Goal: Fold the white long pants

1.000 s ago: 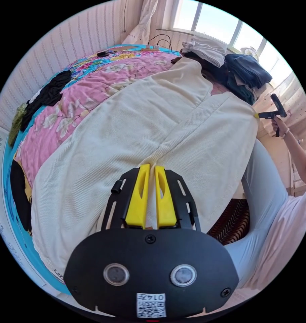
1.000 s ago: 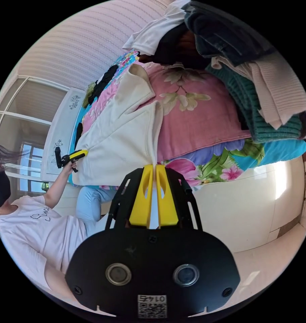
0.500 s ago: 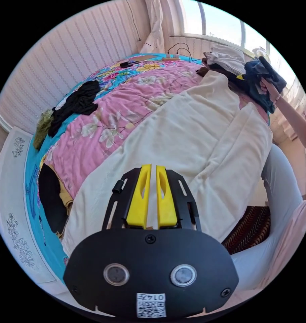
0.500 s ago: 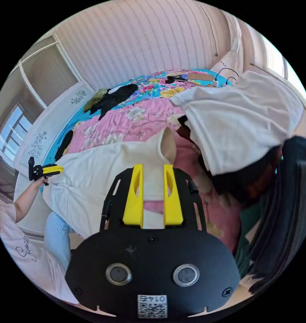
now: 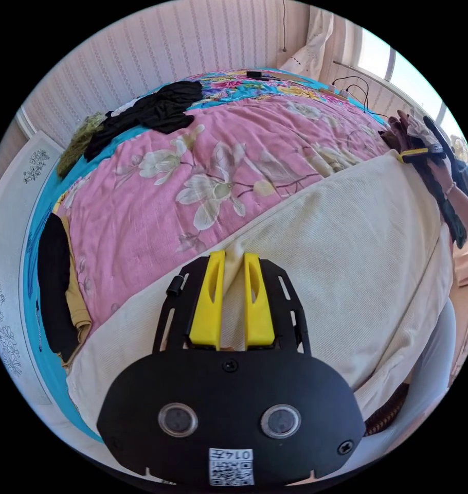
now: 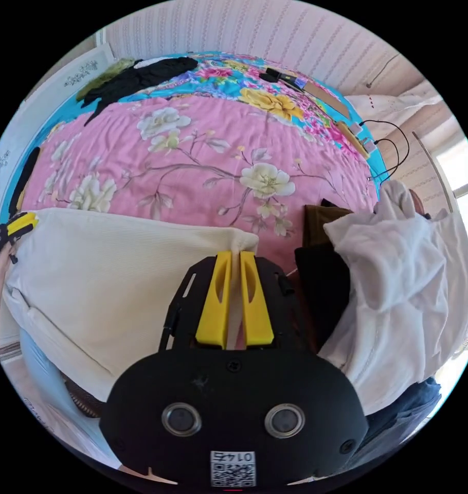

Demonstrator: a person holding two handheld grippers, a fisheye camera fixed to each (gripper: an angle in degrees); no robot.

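Left tongs [image 5: 233,256], lower centre of the left gripper view, jaws slightly apart. Right tongs [image 6: 236,253], lower centre of the right gripper view, jaws nearly closed.

Below each gripper's lenses at 6 o'clock, a small white code sticker [image 5: 231,466] with mirrored, unreadable digits; otherwise no legible text.

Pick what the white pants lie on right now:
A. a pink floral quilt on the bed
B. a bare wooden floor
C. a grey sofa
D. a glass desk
A: both gripper views show the white pants spread across the pink floral quilt, with each gripper's jaws at one of their edges.
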